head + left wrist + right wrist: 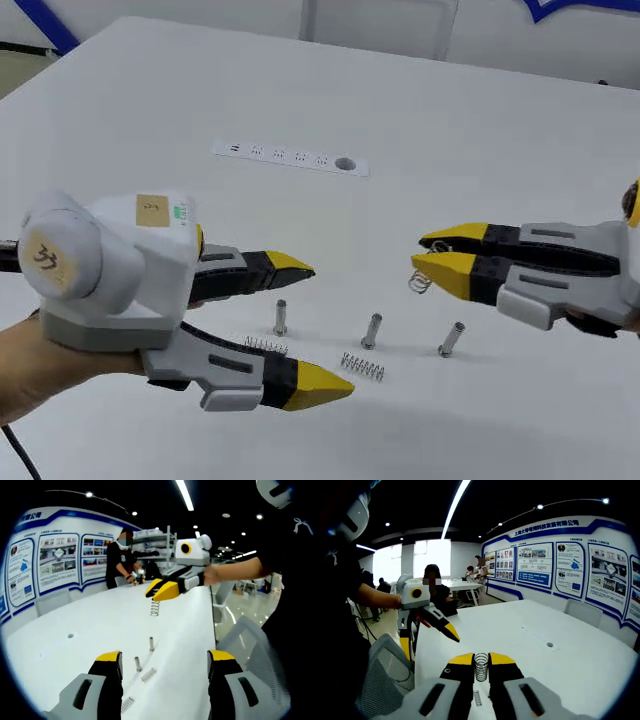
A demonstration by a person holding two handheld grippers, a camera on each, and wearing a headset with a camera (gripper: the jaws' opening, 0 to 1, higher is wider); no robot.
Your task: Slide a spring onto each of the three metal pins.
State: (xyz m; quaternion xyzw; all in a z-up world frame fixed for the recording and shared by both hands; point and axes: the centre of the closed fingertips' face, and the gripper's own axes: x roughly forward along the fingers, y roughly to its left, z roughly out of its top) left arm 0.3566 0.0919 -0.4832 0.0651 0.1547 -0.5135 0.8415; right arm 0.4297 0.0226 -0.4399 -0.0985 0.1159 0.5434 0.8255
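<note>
Head view: the left hand-held gripper [330,330] is open and empty at 9 o'clock of the three bare pins [372,330], judged free to steady one. The right hand-held gripper [420,252], at 1 o'clock, pinches a spring [420,283] by its top coil, so it hangs ready for threading. Spare springs [362,366] lie on the counter [150,120] at 6 o'clock.

Left gripper view: the jaws stand wide apart.

Right gripper view: the jaws are closed on the spring [481,666].

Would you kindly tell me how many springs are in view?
3: one spring clamped in the right hand-held gripper, one lying near the middle pin, one beside the left hand-held gripper; others may hide behind it.
</note>
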